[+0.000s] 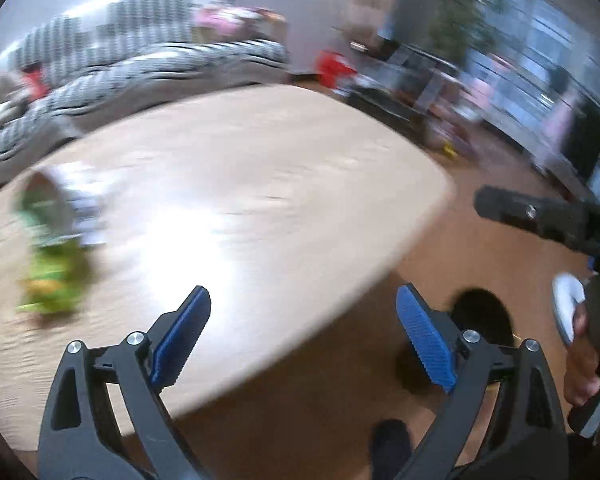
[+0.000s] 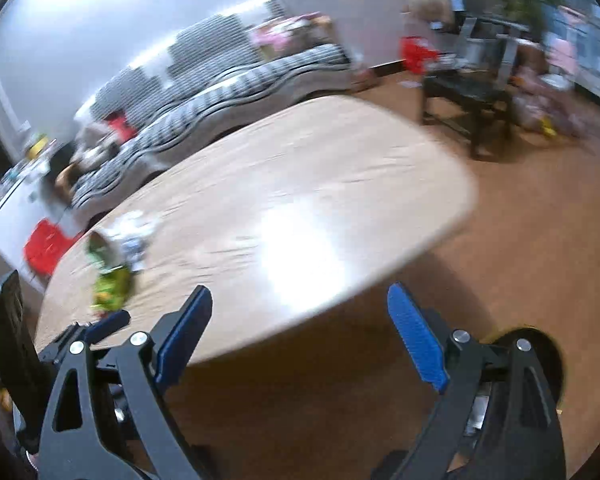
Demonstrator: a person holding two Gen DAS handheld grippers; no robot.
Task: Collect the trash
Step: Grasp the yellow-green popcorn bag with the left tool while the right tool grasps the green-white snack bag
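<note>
Claws first: my left claw (image 1: 303, 306) and right claw (image 2: 300, 306) both gape wide, gripping nothing, over the desk (image 2: 300, 184) edge. Motion blur smears the trash (image 2: 110, 258) at the desk's far left; it looks like a tipped cup with green wrappers, orientation unclear.

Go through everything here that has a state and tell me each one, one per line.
left gripper: jaws open, empty
right gripper: jaws open, empty
paper cup: tipped on its side on the wooden table
green wrapper: crumpled, lying beside the cup
white wrappers: crumpled, too blurred to tell more
</note>
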